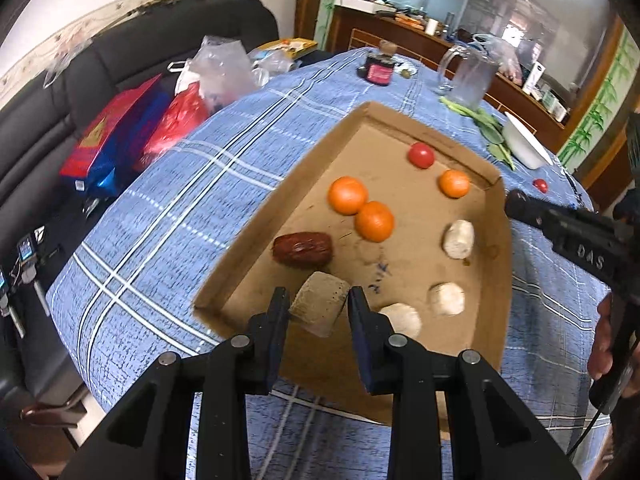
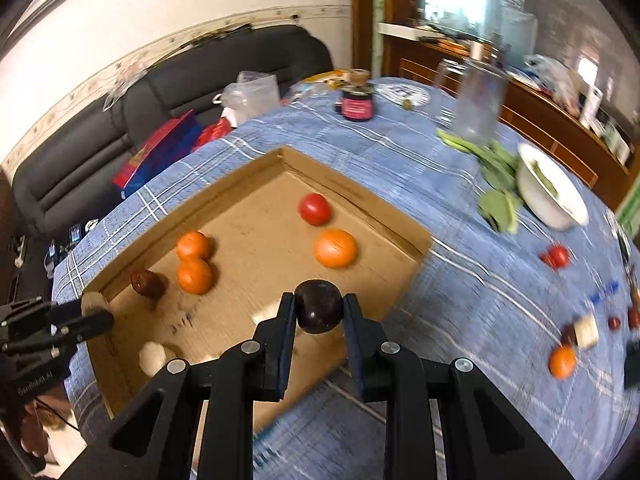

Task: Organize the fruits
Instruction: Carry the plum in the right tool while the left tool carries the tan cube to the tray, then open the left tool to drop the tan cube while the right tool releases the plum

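Oranges point(image 1: 347, 195) three in box point(image 1: 505, 264), one tomato point(image 1: 421, 155), three white pieces point(image 1: 458, 239)

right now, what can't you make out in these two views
- Right wrist view: the loose items at the table's right edge are too blurred to name.
- Right wrist view: a pale piece in the cardboard box is mostly hidden behind the right gripper and its dark round fruit.
- Left wrist view: the pale chunk sits between the left gripper fingers; contact is unclear.
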Available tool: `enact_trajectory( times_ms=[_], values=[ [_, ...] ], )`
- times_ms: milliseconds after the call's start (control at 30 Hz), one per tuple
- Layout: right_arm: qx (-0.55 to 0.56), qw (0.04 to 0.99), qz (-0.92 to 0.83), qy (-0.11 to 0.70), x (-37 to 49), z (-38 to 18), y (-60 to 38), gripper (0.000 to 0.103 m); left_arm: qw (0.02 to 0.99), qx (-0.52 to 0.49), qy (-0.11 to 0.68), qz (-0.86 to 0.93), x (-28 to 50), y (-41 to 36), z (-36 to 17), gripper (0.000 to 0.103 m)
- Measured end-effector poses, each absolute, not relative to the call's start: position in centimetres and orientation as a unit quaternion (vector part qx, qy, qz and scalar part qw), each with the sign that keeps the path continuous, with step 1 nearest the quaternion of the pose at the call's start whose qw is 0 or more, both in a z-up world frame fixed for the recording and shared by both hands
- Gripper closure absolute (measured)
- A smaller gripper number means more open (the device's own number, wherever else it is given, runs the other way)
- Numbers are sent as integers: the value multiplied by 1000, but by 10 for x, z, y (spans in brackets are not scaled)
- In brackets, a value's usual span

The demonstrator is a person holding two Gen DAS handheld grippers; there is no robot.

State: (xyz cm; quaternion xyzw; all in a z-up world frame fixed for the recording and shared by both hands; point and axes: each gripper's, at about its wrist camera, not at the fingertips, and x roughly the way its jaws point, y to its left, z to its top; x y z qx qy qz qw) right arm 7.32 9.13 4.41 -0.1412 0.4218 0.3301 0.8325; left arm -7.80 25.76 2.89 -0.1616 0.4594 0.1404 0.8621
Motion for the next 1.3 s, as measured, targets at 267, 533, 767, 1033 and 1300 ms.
enact_trajectory(
  times_ms=[267, 533, 767, 1033, 1300],
  values=[
    [-162, 815, 353, 430, 87, 26, 135, 77, 851, -173, 476, 143, -74, 262, 13, 74],
    [-186, 801, 356, 444, 100, 4, 164, 77, 844, -184, 483, 143, -69, 267, 4, 74],
    [-198, 791, 351, 461, 109, -11, 175, 77, 845, -178, 481, 148, -66, 267, 4, 74],
    [-200, 787, 354, 464, 111, -14, 176, 74, 844, -173, 486, 149, -63, 265, 3, 66],
    [-194, 789, 345, 471, 109, -13, 167, 66, 845, -164, 486, 149, -65, 259, 6, 61]
  ],
)
